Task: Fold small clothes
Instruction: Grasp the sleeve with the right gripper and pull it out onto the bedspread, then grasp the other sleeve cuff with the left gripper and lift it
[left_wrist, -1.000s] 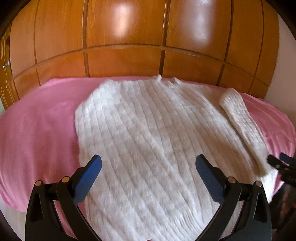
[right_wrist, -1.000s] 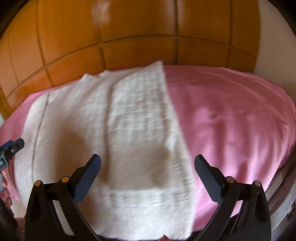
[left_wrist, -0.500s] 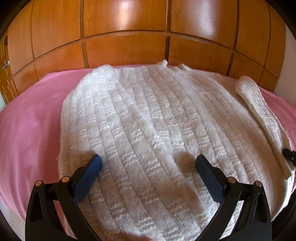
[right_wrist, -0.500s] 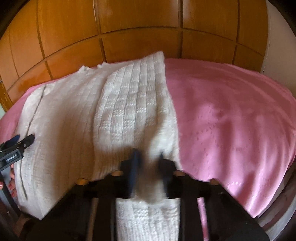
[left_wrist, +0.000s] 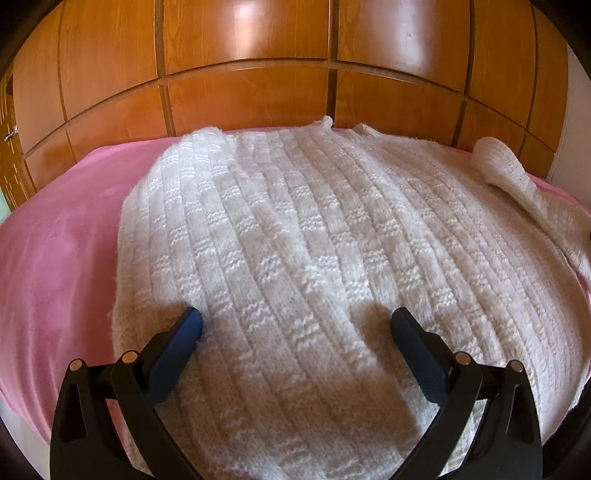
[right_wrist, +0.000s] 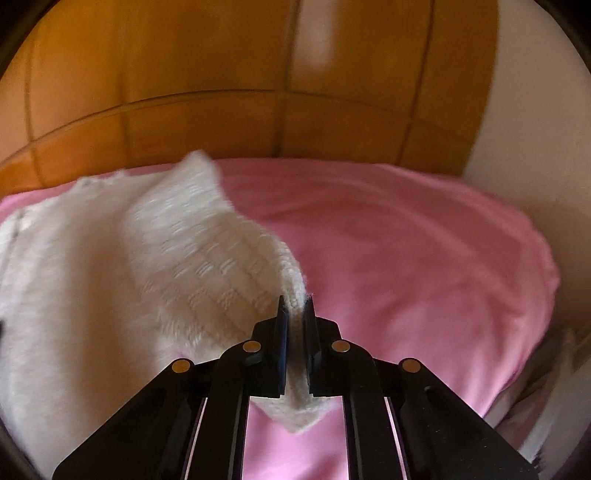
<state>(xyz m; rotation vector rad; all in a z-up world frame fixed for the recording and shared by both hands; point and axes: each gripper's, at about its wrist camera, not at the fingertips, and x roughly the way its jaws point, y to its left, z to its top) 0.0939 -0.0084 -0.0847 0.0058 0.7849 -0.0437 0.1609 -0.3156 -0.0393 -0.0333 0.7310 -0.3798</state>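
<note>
A white knitted sweater (left_wrist: 295, 258) lies spread flat on a pink blanket (left_wrist: 55, 266). My left gripper (left_wrist: 295, 325) is open, its blue pads low over the sweater's near part, one on each side. One sleeve (left_wrist: 517, 184) lies folded along the sweater's right side. In the right wrist view my right gripper (right_wrist: 295, 314) is shut on the cuff end of that sleeve (right_wrist: 207, 266) and holds it raised off the blanket (right_wrist: 406, 258). The view is blurred.
A brown wooden panelled wardrobe (left_wrist: 258, 74) stands right behind the bed. A pale wall (right_wrist: 535, 110) is at the right. The blanket's right edge drops off near the bed side (right_wrist: 546, 280).
My right gripper went from open to shut on the sleeve end and has lifted it. My left gripper moved forward and lower over the sweater and stays open.
</note>
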